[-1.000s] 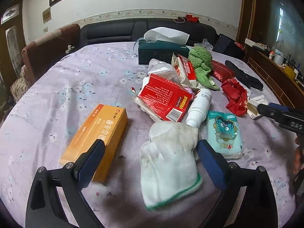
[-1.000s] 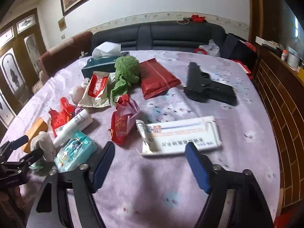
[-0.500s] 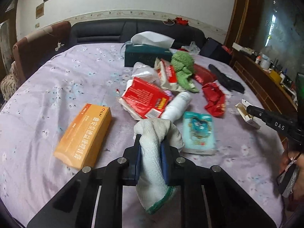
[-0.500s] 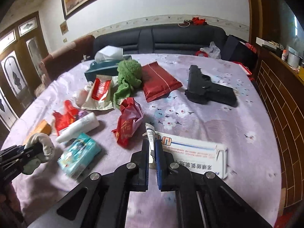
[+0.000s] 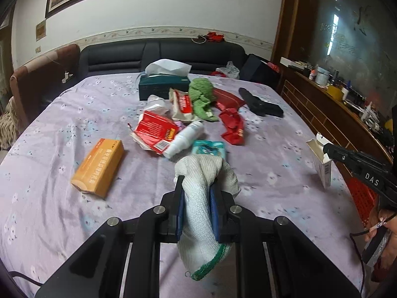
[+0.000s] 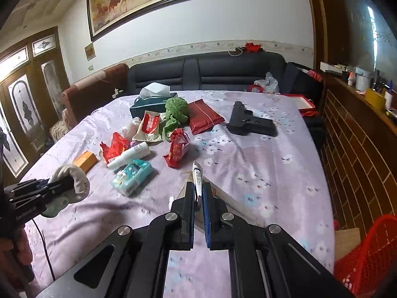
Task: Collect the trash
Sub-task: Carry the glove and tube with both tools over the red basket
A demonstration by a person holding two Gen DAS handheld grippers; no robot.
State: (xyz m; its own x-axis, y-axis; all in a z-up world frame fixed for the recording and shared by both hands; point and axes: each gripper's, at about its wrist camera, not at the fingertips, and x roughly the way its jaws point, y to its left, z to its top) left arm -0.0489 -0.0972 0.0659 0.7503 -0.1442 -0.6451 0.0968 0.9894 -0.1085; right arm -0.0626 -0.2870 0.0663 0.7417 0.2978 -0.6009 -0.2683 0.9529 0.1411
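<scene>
Home living room: sofa (image 6: 206, 72), painting (image 6: 141, 0).

My left gripper (image 5: 197, 196), wide open a sec ago w/ the white sock (image 5: 203, 213) lying flat on the table (image 5: 49, 114) between its fingers, has now clamped onto the sock & lifted it clear of the cloth; it hangs bunched from the jaws. My right gripper (image 6: 197, 196), also open before around the white box (image 6: 197, 177), has pinched the box's end flap & raised it off the table, so the box now hangs tilted. Both tools have pulled back & up from the pile.
</scene>
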